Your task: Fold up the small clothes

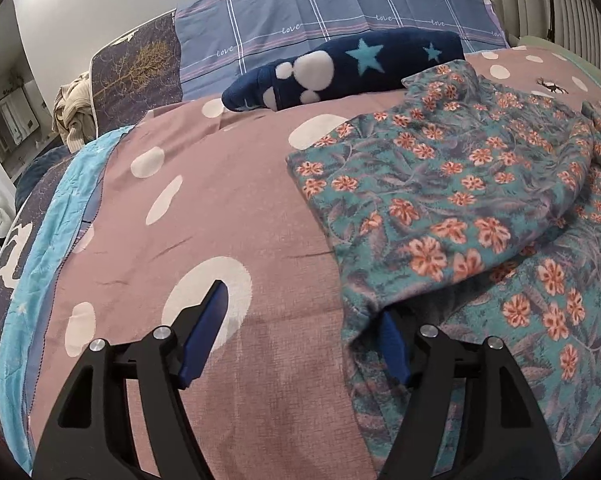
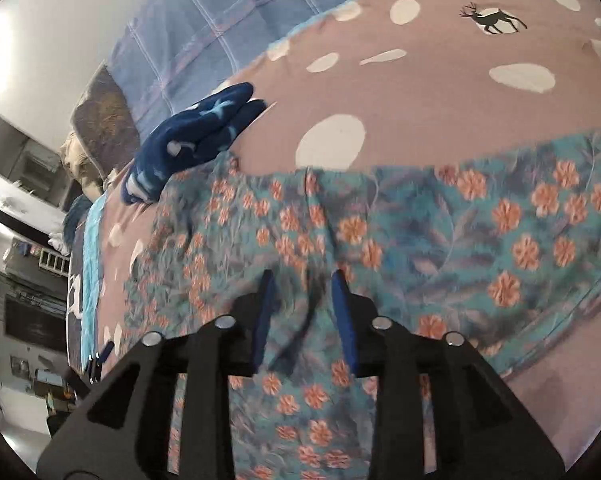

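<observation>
Nearest to you, your left gripper [image 1: 300, 320] sits low over the bed with its blue-padded fingers [image 1: 204, 336] spread wide. One finger rests over a white dot of the pink dotted bedspread [image 1: 220, 208]; the other is tucked under the lifted near edge of the floral garment [image 1: 460, 200], and nothing is pinched between them.

Your right gripper [image 2: 304, 312] is tilted sharply, and its view is blurred. Its two pads stand fairly close with a ridge of the floral garment [image 2: 420, 232] bunched up between them, though a gap shows on either side of that ridge, so you cannot tell whether the cloth is actually clamped.

The garment, teal with orange flowers, lies spread over the right half of the bedspread, with one layer folded over another and a raised crease across its middle.

Beyond it lies a navy fleece piece [image 1: 340, 72] with light blue stars and a white paw print, touching the garment's far corner. Behind that, a blue plaid pillow [image 1: 320, 12] printed with "love" leans at the head of the bed, beside a dark cushion [image 1: 140, 68] with a gold tree.

A turquoise quilt edge [image 1: 60, 216] runs along the bed's left side. Farther left, beige clothing [image 1: 72, 112] is heaped, and dim room furniture shows beyond.
</observation>
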`<state>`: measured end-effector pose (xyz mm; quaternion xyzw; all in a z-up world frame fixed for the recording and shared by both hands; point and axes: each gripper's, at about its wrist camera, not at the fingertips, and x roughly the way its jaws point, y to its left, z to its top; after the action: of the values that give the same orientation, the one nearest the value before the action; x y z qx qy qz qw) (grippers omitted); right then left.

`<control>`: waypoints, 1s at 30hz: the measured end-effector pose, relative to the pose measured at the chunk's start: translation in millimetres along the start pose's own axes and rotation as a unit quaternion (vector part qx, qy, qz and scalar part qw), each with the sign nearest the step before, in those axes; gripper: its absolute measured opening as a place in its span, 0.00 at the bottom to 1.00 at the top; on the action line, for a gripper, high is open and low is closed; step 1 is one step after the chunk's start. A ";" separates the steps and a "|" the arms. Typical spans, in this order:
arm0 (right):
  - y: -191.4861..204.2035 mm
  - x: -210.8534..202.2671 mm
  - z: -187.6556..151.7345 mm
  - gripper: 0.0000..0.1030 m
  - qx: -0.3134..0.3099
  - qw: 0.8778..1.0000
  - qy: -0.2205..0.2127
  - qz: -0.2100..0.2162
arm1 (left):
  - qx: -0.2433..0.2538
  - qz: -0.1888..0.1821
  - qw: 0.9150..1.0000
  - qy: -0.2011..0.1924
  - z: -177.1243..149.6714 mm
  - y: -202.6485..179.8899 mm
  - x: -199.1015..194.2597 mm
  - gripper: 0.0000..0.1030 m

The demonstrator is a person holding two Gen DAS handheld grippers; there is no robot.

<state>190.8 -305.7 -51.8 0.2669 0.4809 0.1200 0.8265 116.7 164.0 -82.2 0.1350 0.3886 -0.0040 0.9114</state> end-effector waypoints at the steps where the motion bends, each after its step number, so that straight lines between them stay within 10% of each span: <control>1: 2.2 0.1 -4.3 0.47 -0.013 1.000 0.000 0.002 | 0.000 0.000 1.000 0.001 0.1 -0.2 0.6 0.69; 11: 32.6 51.1 -31.6 0.53 -0.080 0.996 0.038 0.009 | 0.004 0.013 1.000 -0.001 -0.3 -3.5 0.8 0.71; 13: 39.6 53.5 -30.3 0.04 -0.079 0.996 0.037 0.004 | 0.004 0.014 1.000 -0.001 -0.5 -3.5 0.5 0.72; 14: 40.3 46.4 -28.0 0.04 -0.064 0.997 0.031 0.029 | 0.004 0.015 1.000 -0.001 -0.5 -3.2 0.4 0.72; 20: 23.9 -2.9 -21.9 0.06 -0.060 0.997 0.041 0.005 | -0.006 0.009 1.000 -0.001 -0.9 0.1 0.9 0.73; 30: -11.2 -9.0 -34.8 0.41 -0.028 0.999 0.032 -0.032 | -0.021 -0.012 1.000 -0.004 -3.6 5.2 -4.3 0.73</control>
<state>155.7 -307.8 -65.3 0.2243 0.5116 0.1151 0.8214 111.7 169.5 -80.3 0.1108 0.3862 -0.0077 0.9157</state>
